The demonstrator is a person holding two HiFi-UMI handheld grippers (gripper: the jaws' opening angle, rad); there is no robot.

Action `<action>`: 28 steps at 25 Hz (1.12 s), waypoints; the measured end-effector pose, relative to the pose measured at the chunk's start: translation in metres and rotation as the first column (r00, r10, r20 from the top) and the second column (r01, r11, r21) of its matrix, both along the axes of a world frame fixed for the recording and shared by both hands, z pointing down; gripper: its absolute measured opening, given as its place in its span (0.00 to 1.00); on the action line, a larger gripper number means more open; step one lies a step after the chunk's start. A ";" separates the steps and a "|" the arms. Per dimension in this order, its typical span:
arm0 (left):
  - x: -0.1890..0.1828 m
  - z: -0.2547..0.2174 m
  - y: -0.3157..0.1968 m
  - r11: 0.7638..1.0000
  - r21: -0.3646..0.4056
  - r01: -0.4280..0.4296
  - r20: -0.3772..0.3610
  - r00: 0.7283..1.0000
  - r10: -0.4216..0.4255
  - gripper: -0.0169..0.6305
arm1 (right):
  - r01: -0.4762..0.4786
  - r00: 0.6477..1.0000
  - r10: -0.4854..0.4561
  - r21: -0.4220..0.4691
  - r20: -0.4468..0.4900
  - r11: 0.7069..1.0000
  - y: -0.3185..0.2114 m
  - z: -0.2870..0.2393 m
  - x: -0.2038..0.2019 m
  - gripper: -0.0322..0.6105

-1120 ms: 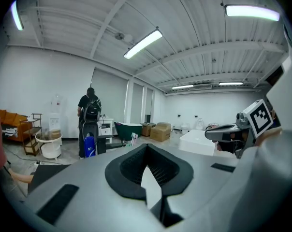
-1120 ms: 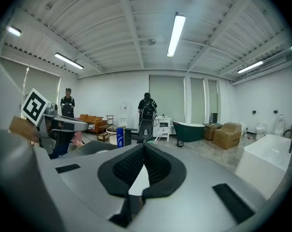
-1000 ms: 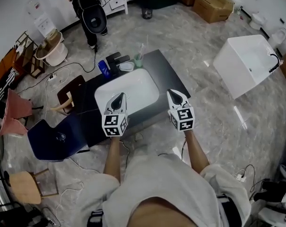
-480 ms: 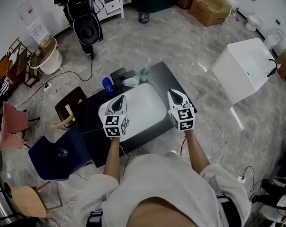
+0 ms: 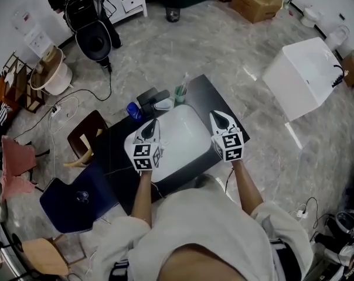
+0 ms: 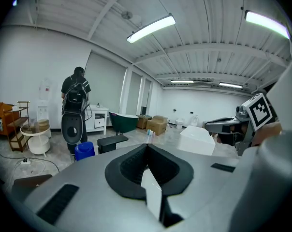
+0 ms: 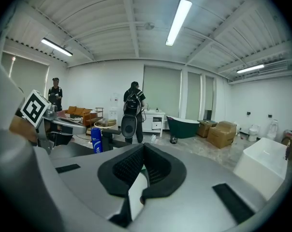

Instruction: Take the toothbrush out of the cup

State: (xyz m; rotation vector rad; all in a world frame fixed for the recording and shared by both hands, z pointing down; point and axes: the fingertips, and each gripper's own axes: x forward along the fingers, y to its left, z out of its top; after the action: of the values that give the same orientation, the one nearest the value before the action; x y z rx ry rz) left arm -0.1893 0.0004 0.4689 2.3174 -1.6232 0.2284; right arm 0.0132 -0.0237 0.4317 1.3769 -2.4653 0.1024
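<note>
A green cup (image 5: 180,93) with a toothbrush (image 5: 183,81) standing in it sits at the far edge of the black counter (image 5: 215,101), behind the white sink (image 5: 176,130). In the left gripper view the cup (image 6: 149,135) shows small, straight beyond the jaws. My left gripper (image 5: 149,126) hovers over the sink's left part, its jaws shut and empty (image 6: 147,146). Over the sink's right rim my right gripper (image 5: 218,117) is also shut with nothing in it (image 7: 142,147). Both are well short of the cup.
A blue bottle (image 5: 133,111), a black box (image 5: 152,96) and a white dish (image 5: 163,103) stand left of the cup. A white tub (image 5: 303,78) is at the right, chairs (image 5: 77,195) and a stool (image 5: 86,130) at the left. A person with a backpack (image 5: 86,22) stands far back.
The counter has come closer and lower in the head view. Both grippers now reach farther over the sink, toward the cup. Their jaws stay shut.
</note>
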 end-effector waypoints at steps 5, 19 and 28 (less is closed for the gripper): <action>-0.004 0.005 -0.015 1.000 -0.012 0.025 -0.001 1.000 -0.025 0.06 | 0.017 1.000 -0.017 -0.014 0.018 1.000 -0.021 0.006 -0.003 0.07; 0.010 0.018 -0.058 0.990 -0.049 0.130 0.019 0.991 -0.129 0.06 | 0.117 0.989 -0.108 -0.089 0.098 0.989 -0.083 0.038 -0.002 0.07; 0.020 0.049 -0.066 0.980 -0.117 0.159 0.022 0.987 -0.158 0.06 | 0.138 0.987 -0.120 -0.171 0.110 0.976 -0.096 0.079 0.010 0.07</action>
State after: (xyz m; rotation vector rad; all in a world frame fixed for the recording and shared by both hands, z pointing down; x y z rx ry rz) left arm -0.1688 -0.0657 0.5182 2.0920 -1.7408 0.2959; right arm 0.0227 -0.1200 0.5108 1.1607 -2.5476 0.3612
